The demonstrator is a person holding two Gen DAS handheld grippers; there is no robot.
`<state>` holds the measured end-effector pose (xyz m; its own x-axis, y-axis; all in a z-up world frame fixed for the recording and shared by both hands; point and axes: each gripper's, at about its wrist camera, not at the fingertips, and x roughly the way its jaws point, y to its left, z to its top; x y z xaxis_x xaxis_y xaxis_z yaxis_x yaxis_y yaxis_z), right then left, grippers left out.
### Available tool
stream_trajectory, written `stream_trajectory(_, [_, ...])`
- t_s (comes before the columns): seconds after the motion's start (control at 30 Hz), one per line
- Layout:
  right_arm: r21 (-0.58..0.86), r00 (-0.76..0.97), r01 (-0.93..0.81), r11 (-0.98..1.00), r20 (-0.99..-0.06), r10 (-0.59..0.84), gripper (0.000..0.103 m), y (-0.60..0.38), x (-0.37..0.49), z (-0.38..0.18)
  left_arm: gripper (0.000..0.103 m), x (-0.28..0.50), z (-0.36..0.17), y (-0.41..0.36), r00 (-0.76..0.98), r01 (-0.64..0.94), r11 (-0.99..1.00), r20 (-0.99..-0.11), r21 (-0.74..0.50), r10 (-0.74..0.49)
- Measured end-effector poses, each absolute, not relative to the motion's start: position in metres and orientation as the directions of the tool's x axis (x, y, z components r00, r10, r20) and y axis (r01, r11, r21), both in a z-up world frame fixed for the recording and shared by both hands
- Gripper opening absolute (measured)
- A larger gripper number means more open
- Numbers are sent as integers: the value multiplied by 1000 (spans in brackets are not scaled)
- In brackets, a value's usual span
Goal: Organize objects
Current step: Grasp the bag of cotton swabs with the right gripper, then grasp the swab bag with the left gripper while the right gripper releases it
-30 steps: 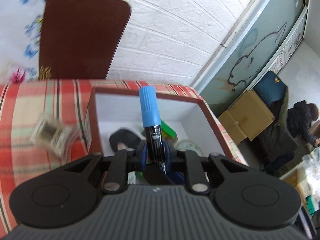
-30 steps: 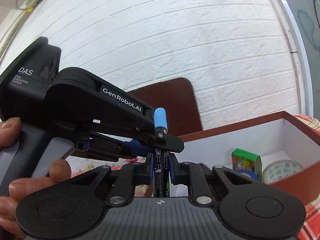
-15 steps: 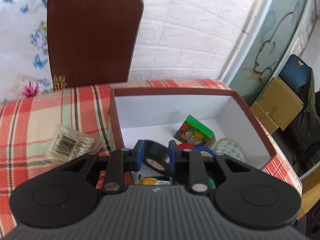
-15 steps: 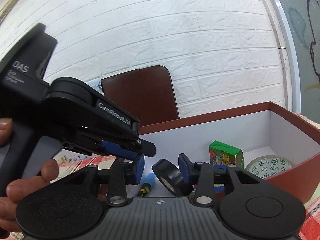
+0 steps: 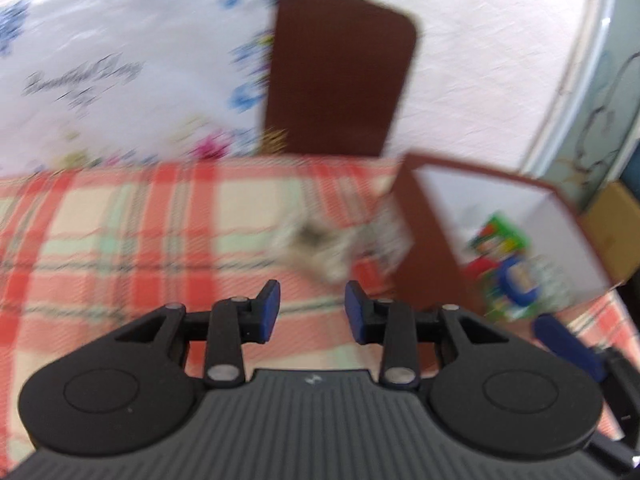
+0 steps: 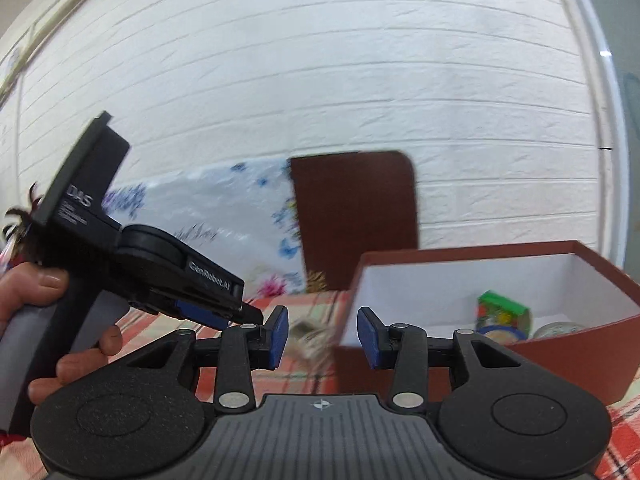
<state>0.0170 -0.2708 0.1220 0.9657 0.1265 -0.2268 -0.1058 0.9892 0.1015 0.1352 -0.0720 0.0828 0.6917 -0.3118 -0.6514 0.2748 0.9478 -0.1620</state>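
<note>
The left hand-held gripper [image 5: 312, 306] hangs over the checked surface [image 5: 120, 240] with its blue pads [image 5: 269, 312] spread apart and nothing between them. The right hand-held gripper [image 6: 322, 338] is likewise spread wide and empty, and in its view the left one appears low on the left side, held in a hand [image 6: 36, 300].

Going from left to right in the left view: bare checked cloth fills the left side, with a flowered white sheet [image 5: 120, 80] behind it. Just ahead of the left hand-held gripper, slightly to the right of its gap, lies a small clear packet [image 5: 320, 248], blurred, on the cloth and close to the left wall of the brown box [image 5: 424, 240]. A brown panel [image 5: 340, 72] stands behind, against the white brick wall. Further right the box sits open, and inside it are a green packet [image 5: 500, 236], a blue-rimmed round thing [image 5: 518, 282] and others too smeared to name.

The step in hand looks like collecting the clear packet for the box. To do it well, the left hand-held gripper should shift a little right so the packet sits centred between the pads, come down with pads still wide, and close gently, since the packet appears soft and crinkly. The box wall is near, so the right-hand pad needs room to slip in without nudging the box.
</note>
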Motion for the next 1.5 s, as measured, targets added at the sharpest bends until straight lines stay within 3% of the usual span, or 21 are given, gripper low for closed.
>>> stream_trajectory(0.33, [26,886,-204,979,-420,196,43,-202,59,82,45,146,23,22,715,31,999,-699,36,3])
stream_trajectory(0.4, [-26,887,-195,981,-431,164,48,-189,73,77,62,146,17,41,731,0,1000,-683,5,3])
stream_trajectory(0.6, [-228,902,-148,962,-431,36,51,-160,127,62,78,142,5,48,787,-11,999,-616,40,33])
stream_trajectory(0.7, [-261,890,-82,962,-454,-47,59,-161,161,56,82,142,0,51,810,-22,999,-586,26,33])
stream_trajectory(0.9, [-323,862,-62,944,-494,-112,61,-164,204,37,83,140,-3,52,826,-23,1000,-563,13,26])
stream_trajectory(0.97, [-284,850,-74,956,-519,-88,51,-168,211,38,83,140,-3,53,828,-21,1000,-560,6,21])
stream_trajectory(1.0, [-261,844,-93,961,-533,-64,30,-169,212,39,83,140,-3,53,829,-21,1000,-560,5,20])
stream_trajectory(1.03, [-253,837,-117,960,-546,-42,18,-167,211,39,83,139,-3,53,829,-21,1000,-559,3,20])
stream_trajectory(1.13, [-312,846,-182,933,-534,-14,17,-149,189,34,83,139,-3,54,831,-21,1000,-556,-2,16])
stream_trajectory(1.37, [-283,828,-365,887,-534,170,17,-123,93,34,83,138,-3,56,832,-17,1000,-555,-13,7])
stream_trajectory(1.5, [-256,821,-386,887,-533,204,23,-125,47,34,83,138,-2,56,831,-12,1000,-556,-15,1])
